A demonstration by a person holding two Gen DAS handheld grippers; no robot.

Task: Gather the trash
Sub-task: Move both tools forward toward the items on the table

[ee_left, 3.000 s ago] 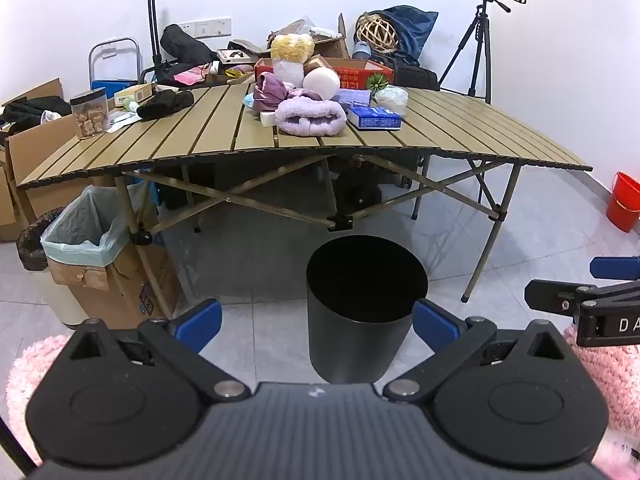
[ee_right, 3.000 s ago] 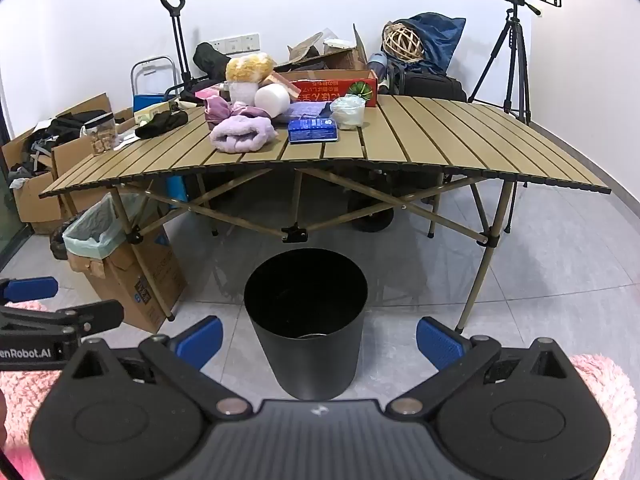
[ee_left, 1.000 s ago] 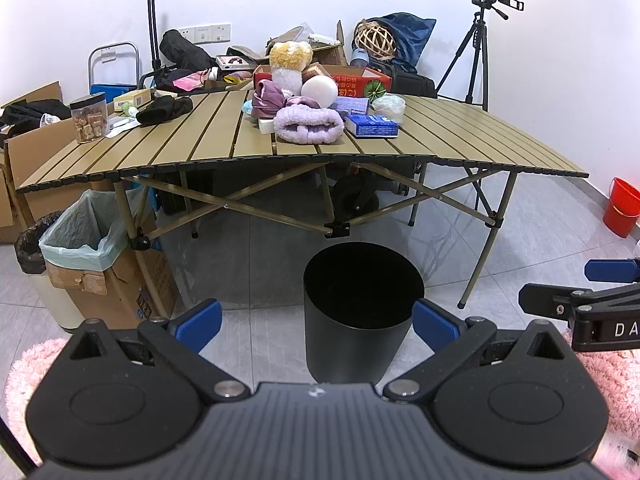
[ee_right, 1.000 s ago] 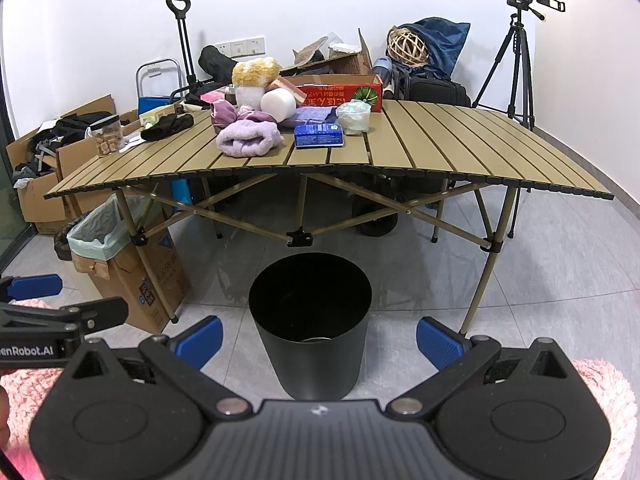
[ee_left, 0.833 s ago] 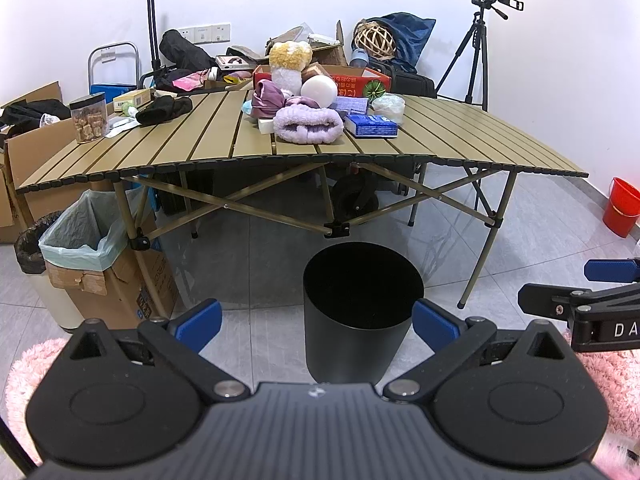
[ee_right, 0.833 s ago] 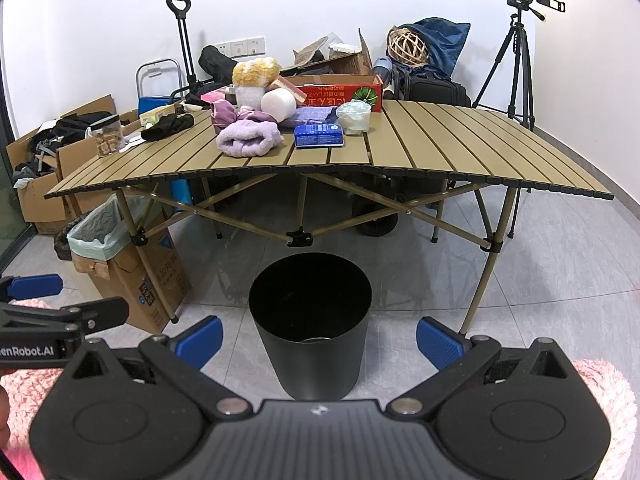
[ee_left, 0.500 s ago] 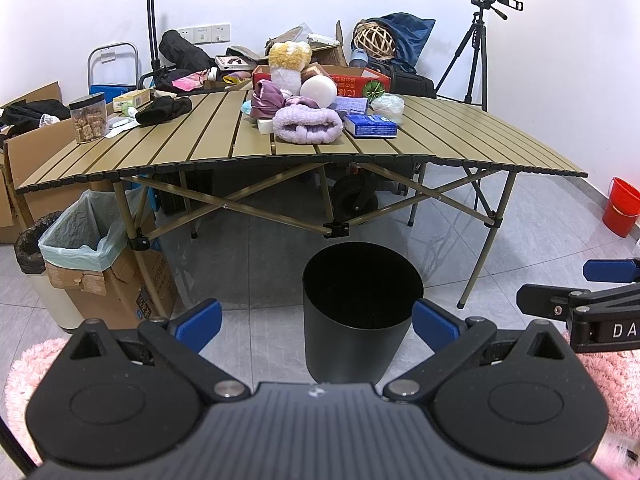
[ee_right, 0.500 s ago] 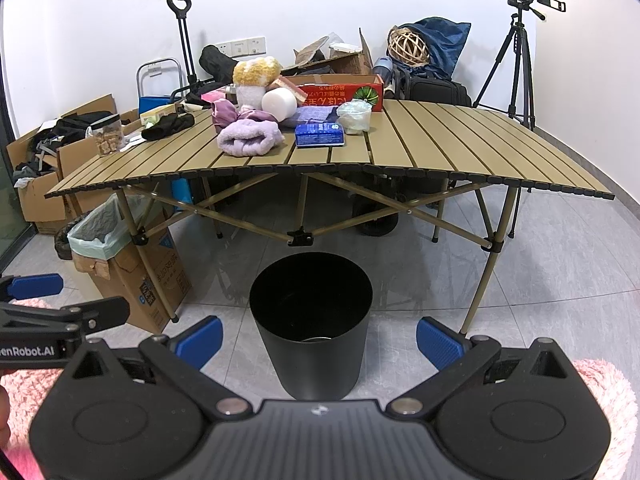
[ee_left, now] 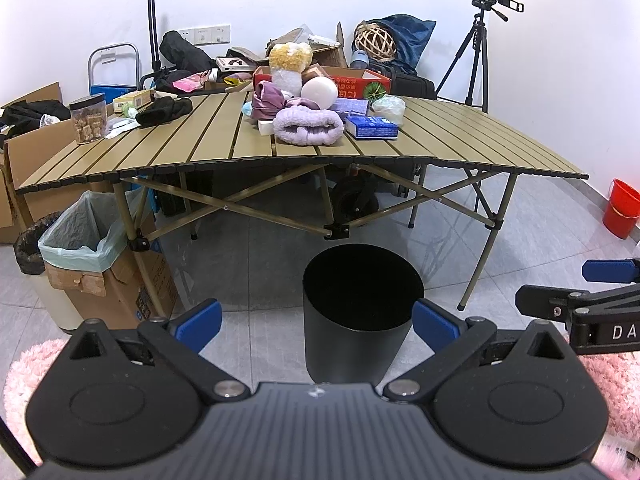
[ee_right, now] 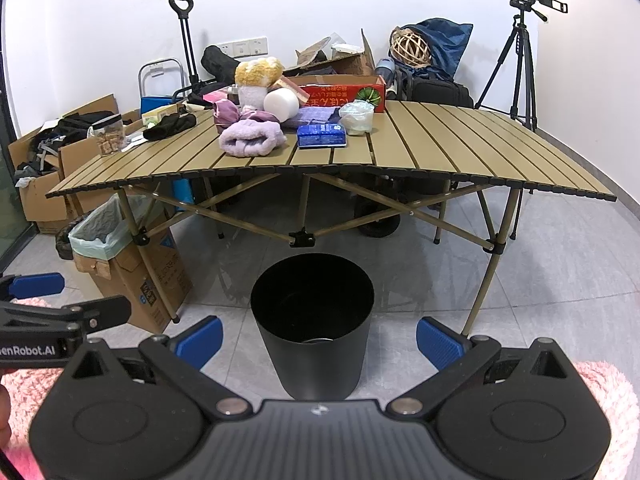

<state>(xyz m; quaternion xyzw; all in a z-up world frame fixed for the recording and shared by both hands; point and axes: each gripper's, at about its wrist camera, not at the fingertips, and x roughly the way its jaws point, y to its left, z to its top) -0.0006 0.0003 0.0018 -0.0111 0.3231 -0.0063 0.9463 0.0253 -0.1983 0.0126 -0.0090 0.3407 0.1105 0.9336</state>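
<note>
At far left, a cardboard box (ee_left: 108,292) lined with a pale green bag (ee_left: 76,232) stands on the tiled floor beside the leg of the folding slatted surface (ee_left: 460,140). On that surface, from left: a clear jar (ee_left: 89,118), a black cloth (ee_left: 164,111), a lilac fluffy bundle (ee_left: 308,130), a white ball-like object (ee_left: 319,93) behind it, a blue packet (ee_left: 372,127) and a crumpled clear bag (ee_left: 390,107) just beside the packet. A red carton (ee_left: 352,80) sits at the back edge. The black bin (ee_left: 360,312) stands on the floor in front of the surface, below its near edge and between the blue pads of each tool; something pale may lie at its bottom in the right wrist view, too dim to identify. The left tool (ee_left: 316,320) is released, fingers spread wide, holding nothing. The right tool (ee_right: 318,338) is likewise spread and empty, level beside the left one. Farther right stand a tripod (ee_left: 480,52) against the wall and a red bucket (ee_left: 622,208) on the floor
</note>
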